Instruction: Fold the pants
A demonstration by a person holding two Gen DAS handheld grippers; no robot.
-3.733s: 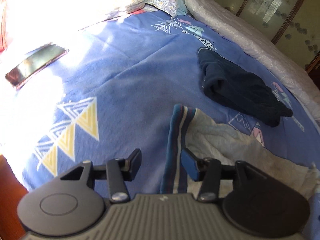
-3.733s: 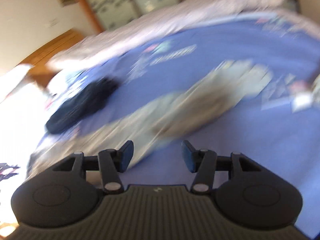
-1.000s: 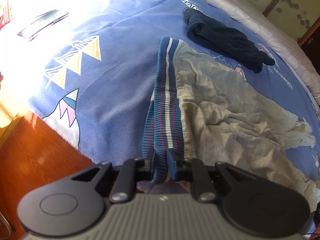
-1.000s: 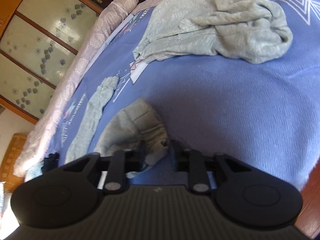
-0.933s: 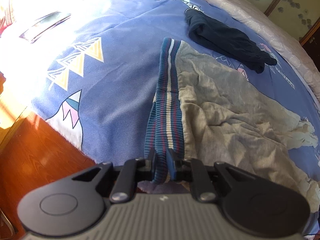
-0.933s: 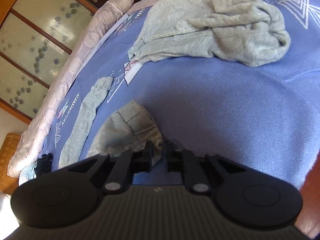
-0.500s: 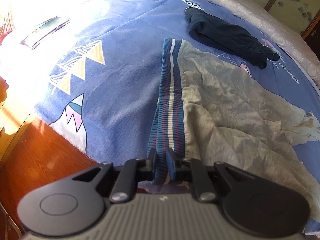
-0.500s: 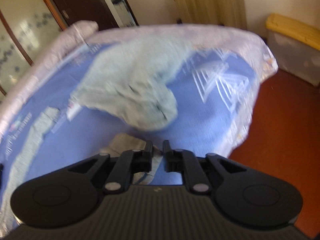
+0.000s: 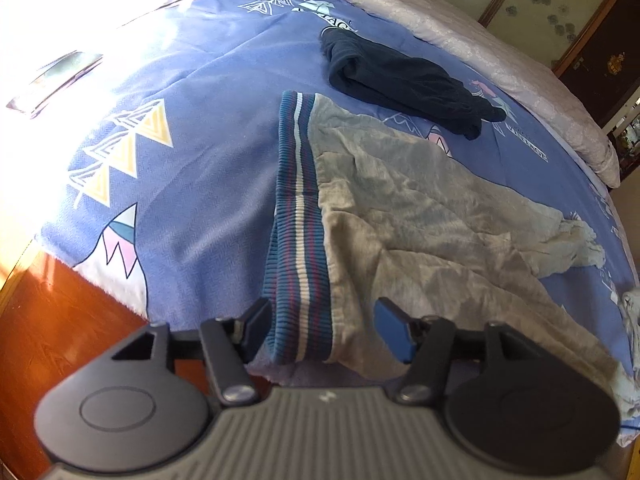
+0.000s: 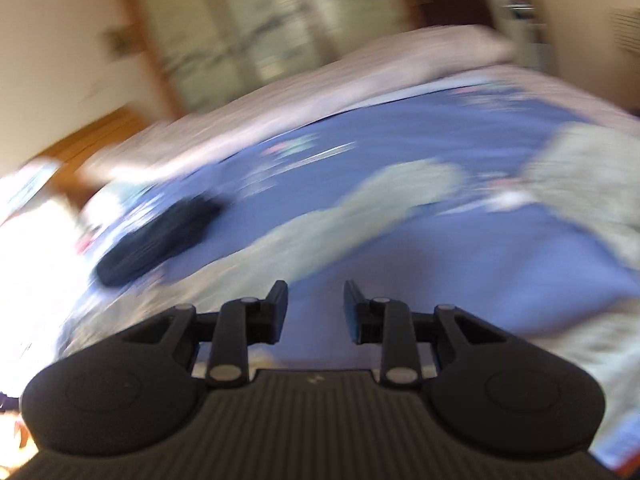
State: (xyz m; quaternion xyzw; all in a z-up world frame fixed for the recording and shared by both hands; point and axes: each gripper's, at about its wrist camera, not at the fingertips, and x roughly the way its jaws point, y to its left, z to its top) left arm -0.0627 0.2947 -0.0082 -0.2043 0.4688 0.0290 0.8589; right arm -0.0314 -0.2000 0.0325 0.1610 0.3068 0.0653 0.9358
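Note:
Grey pants (image 9: 420,216) lie spread across the blue bedspread (image 9: 208,160), legs running off to the right. Their striped blue waistband (image 9: 298,216) runs toward me, its near end at the bed's edge. My left gripper (image 9: 324,328) has its jaws opening around that end; the band lies between the fingers and the right pad stands clear of it. The right wrist view is blurred by motion: a grey pant leg (image 10: 360,216) stretches over the bedspread, and my right gripper (image 10: 316,308) hangs above the bed with its jaws opening and nothing between them.
A dark navy garment (image 9: 400,80) lies folded beyond the waistband, also blurred in the right wrist view (image 10: 160,236). A second grey garment (image 10: 592,184) lies at the right. A pale quilt (image 9: 480,48) lines the far side. Wooden floor (image 9: 60,340) shows at the left, a flat dark object (image 9: 56,80) in the glare.
The left jaws have let go of the waistband end and spread apart. The right gripper released the pant cuff, rose and swung round toward the bed's middle, its jaws parting.

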